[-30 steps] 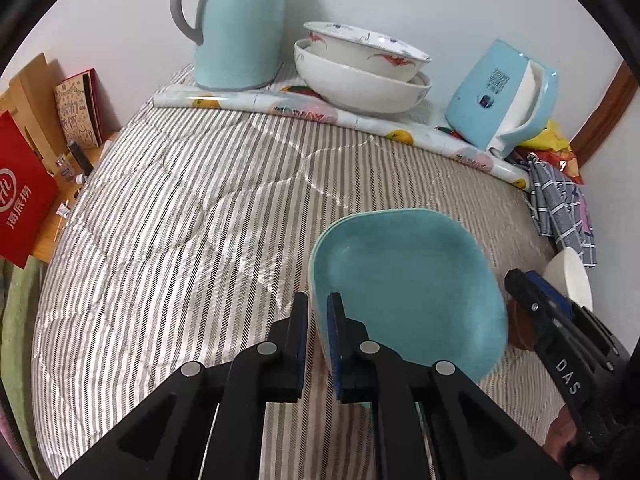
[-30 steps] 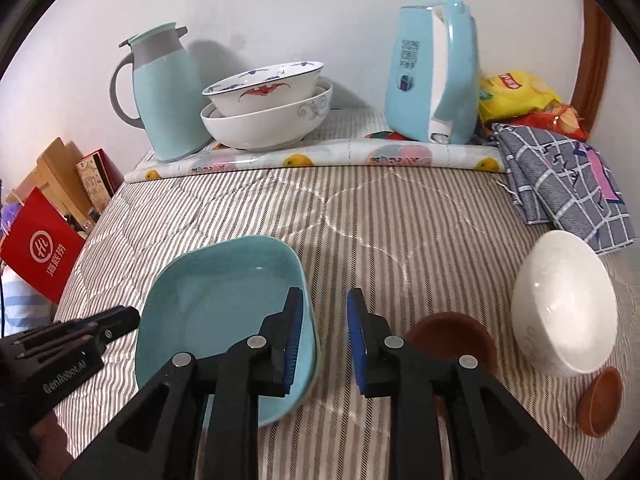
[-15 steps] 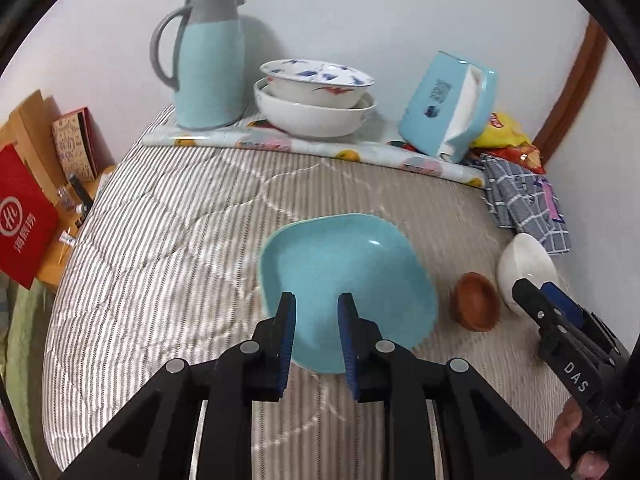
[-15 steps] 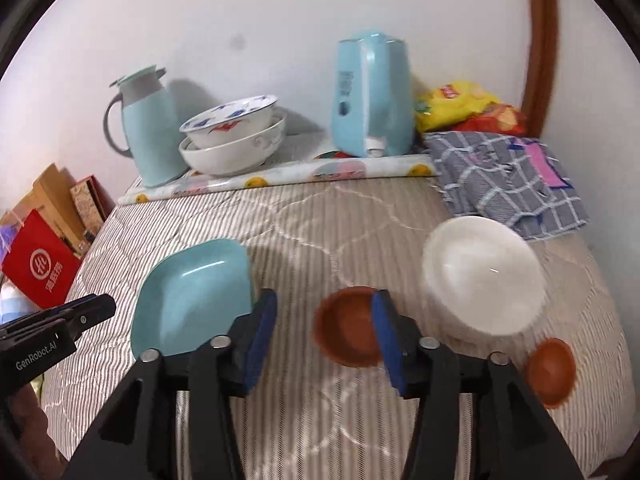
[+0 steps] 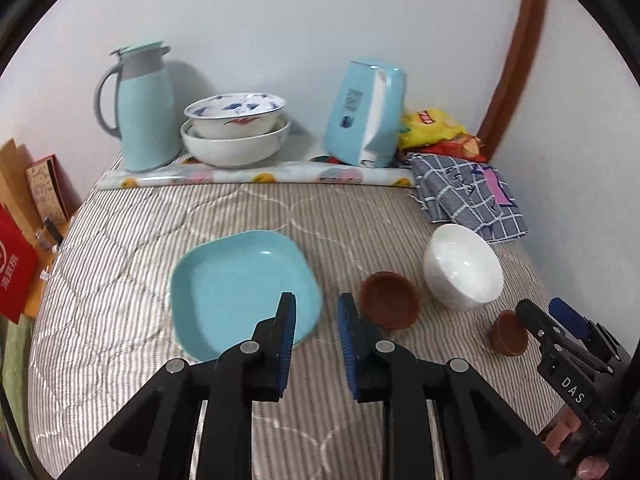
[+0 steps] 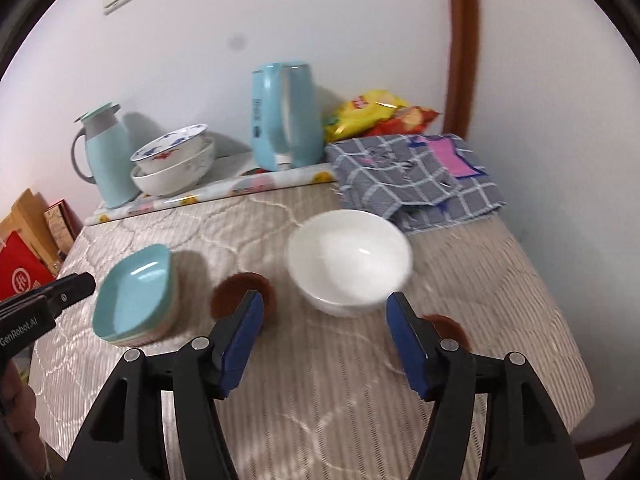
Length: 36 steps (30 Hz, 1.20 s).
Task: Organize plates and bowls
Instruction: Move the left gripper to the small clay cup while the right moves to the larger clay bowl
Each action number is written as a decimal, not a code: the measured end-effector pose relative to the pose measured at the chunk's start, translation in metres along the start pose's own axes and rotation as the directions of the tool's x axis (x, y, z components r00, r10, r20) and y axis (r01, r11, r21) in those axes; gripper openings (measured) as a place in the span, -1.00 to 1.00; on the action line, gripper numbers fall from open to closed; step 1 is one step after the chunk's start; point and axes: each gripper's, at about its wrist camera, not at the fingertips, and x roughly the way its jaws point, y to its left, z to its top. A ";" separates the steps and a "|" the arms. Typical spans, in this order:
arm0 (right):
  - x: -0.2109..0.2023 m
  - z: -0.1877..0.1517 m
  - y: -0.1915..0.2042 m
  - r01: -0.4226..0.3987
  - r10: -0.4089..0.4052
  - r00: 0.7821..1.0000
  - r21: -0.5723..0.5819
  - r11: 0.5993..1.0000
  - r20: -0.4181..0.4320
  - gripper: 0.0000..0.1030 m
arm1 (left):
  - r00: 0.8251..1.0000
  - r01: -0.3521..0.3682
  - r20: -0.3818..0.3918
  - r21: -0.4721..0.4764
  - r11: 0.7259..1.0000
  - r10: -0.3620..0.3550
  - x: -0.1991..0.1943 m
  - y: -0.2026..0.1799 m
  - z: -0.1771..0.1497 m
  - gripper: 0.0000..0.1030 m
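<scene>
A square light-blue plate (image 5: 240,284) lies on the striped quilt; in the right wrist view (image 6: 134,294) it looks like a stack. A white bowl (image 5: 462,266) (image 6: 350,260) stands to its right, with a larger brown bowl (image 5: 390,300) (image 6: 240,290) between them and a small brown bowl (image 5: 508,332) (image 6: 448,326) at the right. My left gripper (image 5: 316,312) is open and empty, just in front of the plate's near right corner. My right gripper (image 6: 324,312) is wide open and empty, just in front of the white bowl.
At the back stand a blue jug (image 5: 140,108), two stacked patterned bowls (image 5: 236,128), a blue kettle (image 5: 366,112), snack bags (image 5: 436,128) and a checked cloth (image 5: 468,192). Boxes and a red bag (image 5: 16,264) sit off the left edge.
My left gripper let go of the blue plate, pulled back and opened. My right gripper swung right from the plate to face the white bowl and opened wide.
</scene>
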 end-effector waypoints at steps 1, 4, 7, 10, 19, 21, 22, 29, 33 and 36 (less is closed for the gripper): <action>-0.001 -0.002 -0.005 0.005 -0.005 1.000 0.009 1.000 0.000 0.23 | 1.000 -0.001 -0.003 0.001 1.000 0.001 0.000 -0.004 -0.001 -0.60; -0.006 -0.008 -0.022 0.013 -0.013 1.000 0.037 0.999 0.003 0.23 | 1.000 0.016 -0.023 0.006 1.000 -0.016 0.004 -0.017 -0.004 -0.60; -0.010 -0.012 -0.036 0.033 -0.033 0.999 0.057 0.998 0.007 0.23 | 1.000 0.013 -0.026 0.014 1.000 -0.013 0.006 -0.028 -0.006 -0.60; -0.012 -0.016 -0.050 0.028 -0.029 1.000 0.083 0.996 0.012 0.23 | 0.999 0.016 -0.050 0.029 0.999 -0.014 0.011 -0.039 -0.007 -0.60; -0.012 -0.024 -0.077 0.056 -0.055 0.998 0.101 0.993 -0.014 0.23 | 0.997 0.011 -0.073 0.020 1.000 -0.009 0.021 -0.056 -0.011 -0.60; -0.011 -0.026 -0.084 0.046 -0.044 0.999 0.103 0.994 -0.026 0.23 | 0.997 0.007 -0.079 0.012 1.000 -0.006 0.025 -0.058 -0.012 -0.60; -0.011 -0.027 -0.086 0.046 -0.043 0.999 0.104 0.994 -0.030 0.23 | 0.996 0.006 -0.084 0.009 1.000 -0.005 0.027 -0.059 -0.012 -0.60; -0.007 -0.034 -0.105 0.059 -0.054 0.997 0.096 0.994 -0.057 0.23 | 0.996 0.013 -0.086 -0.038 0.999 -0.016 0.039 -0.065 -0.018 -0.59; -0.001 -0.042 -0.118 0.059 -0.052 0.996 0.107 0.993 -0.069 0.23 | 0.995 0.005 -0.102 -0.075 0.997 -0.012 0.053 -0.066 -0.022 -0.59; 0.006 -0.047 -0.124 0.068 -0.060 0.996 0.114 0.991 -0.073 0.23 | 0.992 -0.018 -0.127 -0.087 0.996 0.006 0.064 -0.065 -0.025 -0.59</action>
